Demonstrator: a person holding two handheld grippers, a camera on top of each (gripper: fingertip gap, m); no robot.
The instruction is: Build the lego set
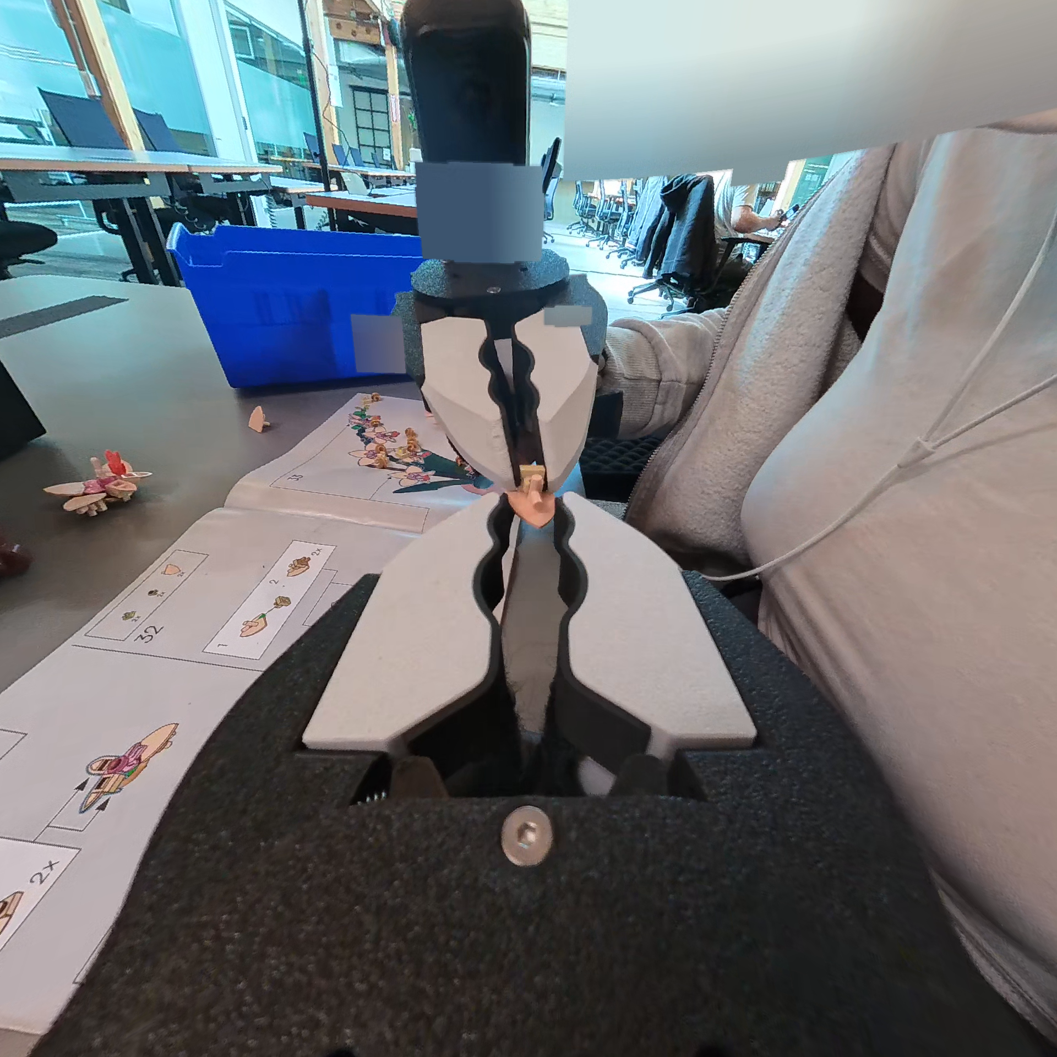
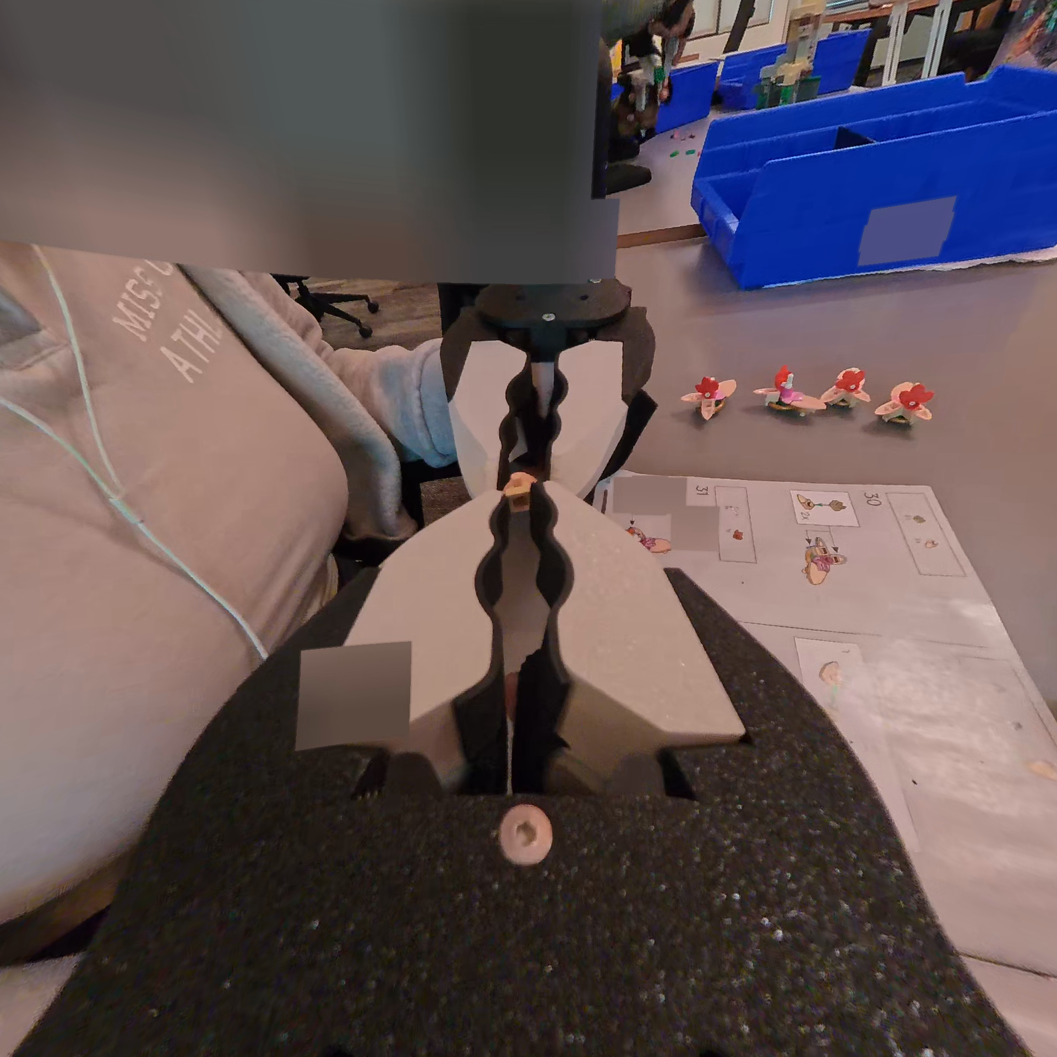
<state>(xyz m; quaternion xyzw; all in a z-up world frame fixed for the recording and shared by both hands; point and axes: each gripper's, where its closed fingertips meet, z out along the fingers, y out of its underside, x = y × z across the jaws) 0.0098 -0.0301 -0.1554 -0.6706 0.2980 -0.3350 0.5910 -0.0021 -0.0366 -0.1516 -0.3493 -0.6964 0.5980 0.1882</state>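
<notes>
Meeting tip to tip above the tabletop's (image 1: 143, 372) near edge, the two tools hide most of what they carry. In the left wrist view, the left tool (image 1: 529, 509) is clenched on a small peach petal piece (image 1: 531, 511) with a short peg standing up from it; only the petal's tip clears the fingers. The right tool (image 2: 519, 496) is clenched on a tiny tan brick (image 2: 519, 493), mostly buried between its fingertips. The two pieces sit just beside each other, and whether they touch cannot be told.

Under the tools lies an open instruction booklet (image 1: 189, 577), partly covered by both tool bodies. Beyond it on the grey tabletop stand four small flower builds (image 2: 806, 394) in a row, pale petals with red centres, their finer parts too small to make out. Farther back sit blue bins (image 2: 892, 171), cut off at the frame's edge.
</notes>
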